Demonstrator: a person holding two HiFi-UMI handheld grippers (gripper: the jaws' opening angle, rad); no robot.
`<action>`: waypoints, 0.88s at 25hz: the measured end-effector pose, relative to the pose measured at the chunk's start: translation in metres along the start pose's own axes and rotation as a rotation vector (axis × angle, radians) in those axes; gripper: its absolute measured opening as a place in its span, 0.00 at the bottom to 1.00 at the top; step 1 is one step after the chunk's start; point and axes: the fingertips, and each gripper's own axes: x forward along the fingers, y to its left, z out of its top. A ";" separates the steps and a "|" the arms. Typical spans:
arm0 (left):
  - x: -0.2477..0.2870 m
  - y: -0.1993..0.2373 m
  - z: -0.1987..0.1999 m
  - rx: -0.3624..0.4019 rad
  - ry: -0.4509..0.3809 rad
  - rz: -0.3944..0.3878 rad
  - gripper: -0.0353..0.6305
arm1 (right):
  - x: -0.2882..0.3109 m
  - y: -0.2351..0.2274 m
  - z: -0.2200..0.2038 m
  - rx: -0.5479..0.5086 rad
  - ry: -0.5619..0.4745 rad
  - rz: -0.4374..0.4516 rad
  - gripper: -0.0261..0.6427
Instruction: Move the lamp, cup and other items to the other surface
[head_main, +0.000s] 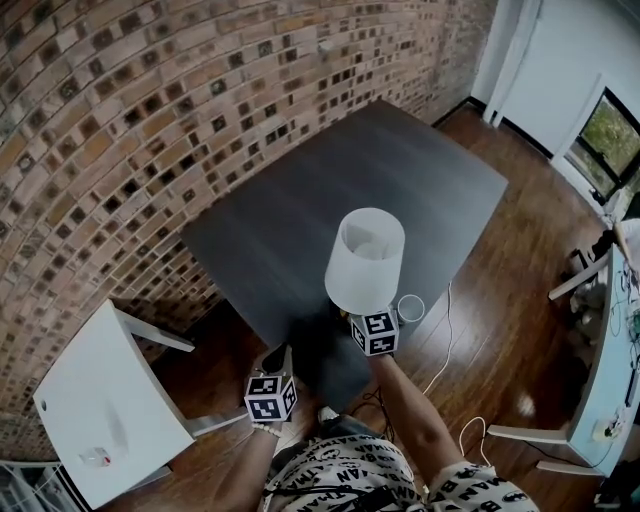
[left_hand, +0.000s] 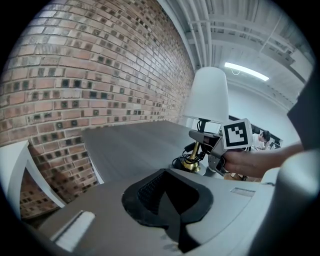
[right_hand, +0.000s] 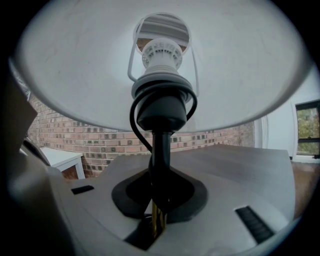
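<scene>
Grasping the lamp (head_main: 365, 258) stem between its jaws, the right gripper (right_hand: 159, 204) seems on item one; left gripper (left_hand: 167, 200) clenched empty, cup (head_main: 410, 307) beside those jaws untouched

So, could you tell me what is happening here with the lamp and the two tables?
A person holds a gripper in each hand. The right gripper has its tongs shut on the thin stem of the lamp, under the white shade, and the brass base seems to sit on the dark table near its front edge. The left gripper hangs nearby, tongs together and empty. A white cup stands beside the lamp; a small white table is off to the left.
</scene>
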 end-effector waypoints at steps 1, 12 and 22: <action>0.000 -0.001 0.000 0.000 0.000 0.000 0.06 | -0.001 0.001 -0.001 -0.005 -0.004 0.001 0.11; -0.010 -0.005 -0.003 -0.003 -0.006 0.008 0.06 | -0.018 0.002 -0.009 -0.004 -0.051 -0.032 0.14; -0.016 -0.006 -0.010 -0.017 -0.003 0.008 0.06 | -0.026 -0.001 -0.017 0.027 -0.012 -0.057 0.34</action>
